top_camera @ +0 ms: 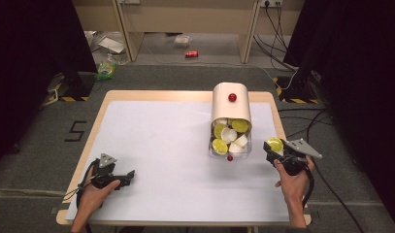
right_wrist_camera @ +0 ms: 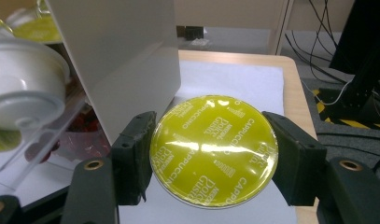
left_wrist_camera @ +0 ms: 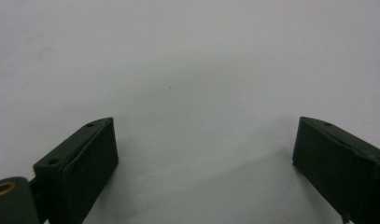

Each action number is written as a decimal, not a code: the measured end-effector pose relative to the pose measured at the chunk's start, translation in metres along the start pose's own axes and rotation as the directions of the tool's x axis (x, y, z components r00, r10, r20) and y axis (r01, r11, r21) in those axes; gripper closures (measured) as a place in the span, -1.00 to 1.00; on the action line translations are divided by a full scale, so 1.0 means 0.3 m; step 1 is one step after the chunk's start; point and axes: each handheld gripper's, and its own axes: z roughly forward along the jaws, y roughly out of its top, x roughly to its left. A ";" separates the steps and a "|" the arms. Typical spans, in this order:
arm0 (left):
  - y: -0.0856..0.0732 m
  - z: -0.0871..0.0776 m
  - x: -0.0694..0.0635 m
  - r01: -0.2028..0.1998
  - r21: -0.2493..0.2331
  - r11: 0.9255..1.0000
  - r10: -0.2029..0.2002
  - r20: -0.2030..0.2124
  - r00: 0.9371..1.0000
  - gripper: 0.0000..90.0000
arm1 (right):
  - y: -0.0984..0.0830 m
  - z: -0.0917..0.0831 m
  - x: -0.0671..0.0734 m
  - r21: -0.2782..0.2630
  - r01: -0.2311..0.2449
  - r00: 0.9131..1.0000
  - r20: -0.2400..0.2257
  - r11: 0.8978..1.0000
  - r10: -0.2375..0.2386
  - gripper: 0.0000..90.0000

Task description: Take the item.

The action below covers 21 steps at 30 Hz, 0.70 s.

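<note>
Right gripper point(right_wrist_camera: 211, 154) is clamped on a yellow capsule point(right_wrist_camera: 213, 151) just right of the dispenser point(top_camera: 231, 114), left gripper point(left_wrist_camera: 204, 163) gapes empty; that slick foil rim could pop loose.

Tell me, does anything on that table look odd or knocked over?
Nothing looks spilled. The capsule dispenser seems to lie on its back, capsules kept inside its drawer. The right gripper holds one yellow cappuccino capsule.
</note>
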 end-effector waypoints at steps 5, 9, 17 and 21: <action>0.000 0.000 0.000 0.000 0.000 1.000 0.000 0.000 1.000 -0.87 | -0.014 0.014 0.002 0.019 0.005 1.000 -0.001 1.000 -0.005 -0.14; 0.000 0.000 0.000 0.000 0.000 1.000 0.000 0.000 1.000 -0.87 | -0.025 0.030 0.008 0.038 0.012 1.000 -0.001 0.999 -0.012 -0.14; 0.000 0.000 0.000 0.001 -0.001 1.000 -0.001 -0.001 1.000 -0.87 | -0.066 0.078 0.016 0.094 0.028 1.000 0.000 0.995 -0.028 -0.14; 0.000 0.000 0.000 0.001 -0.001 1.000 -0.001 0.000 1.000 -0.87 | -0.070 0.086 0.016 0.097 0.032 0.999 0.004 0.995 -0.033 -0.14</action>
